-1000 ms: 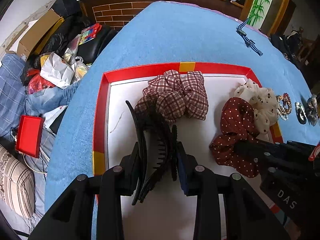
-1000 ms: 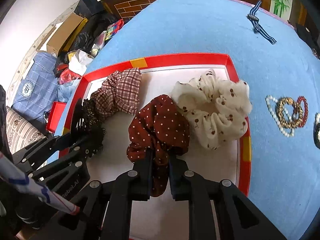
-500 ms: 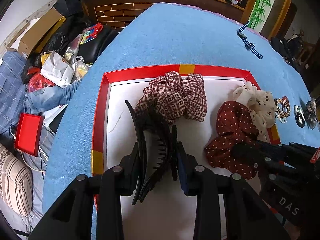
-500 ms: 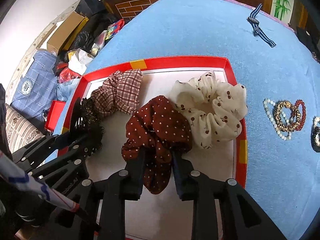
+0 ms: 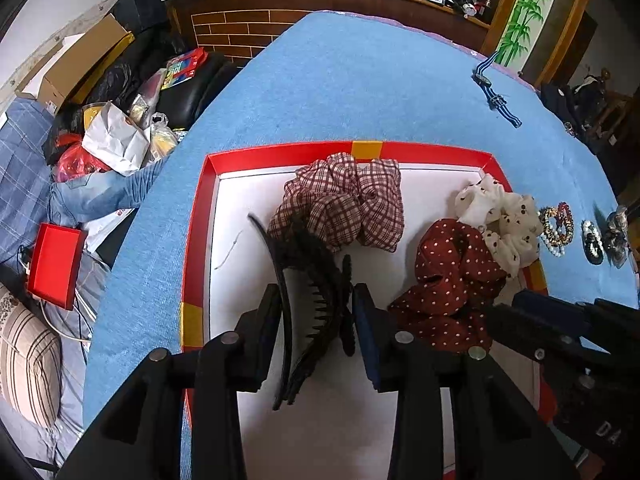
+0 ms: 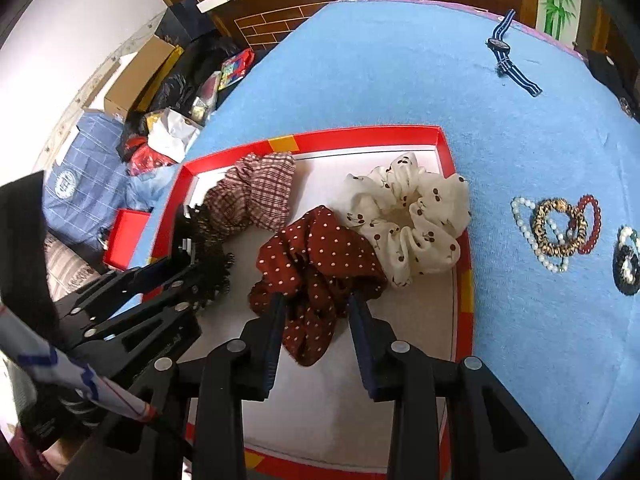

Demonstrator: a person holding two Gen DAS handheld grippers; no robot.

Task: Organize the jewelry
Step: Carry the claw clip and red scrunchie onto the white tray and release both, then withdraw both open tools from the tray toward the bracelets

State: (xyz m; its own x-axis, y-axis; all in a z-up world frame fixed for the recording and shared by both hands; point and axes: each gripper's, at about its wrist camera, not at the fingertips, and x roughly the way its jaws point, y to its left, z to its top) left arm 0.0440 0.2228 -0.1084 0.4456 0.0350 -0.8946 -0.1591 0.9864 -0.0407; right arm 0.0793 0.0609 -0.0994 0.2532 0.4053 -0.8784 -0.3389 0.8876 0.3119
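Both claws are opening: hair clip [image 5: 308, 308] lies between the left gripper [image 5: 316, 320], red scrunchie [image 6: 316, 276] between the right gripper [image 6: 316, 316], both released, inside the red tray [image 5: 196, 240]

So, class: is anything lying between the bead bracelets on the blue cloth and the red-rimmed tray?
Yes. The cream scrunchie drapes over the tray's rim on the side facing the bead bracelets; the cloth between them looks bare.
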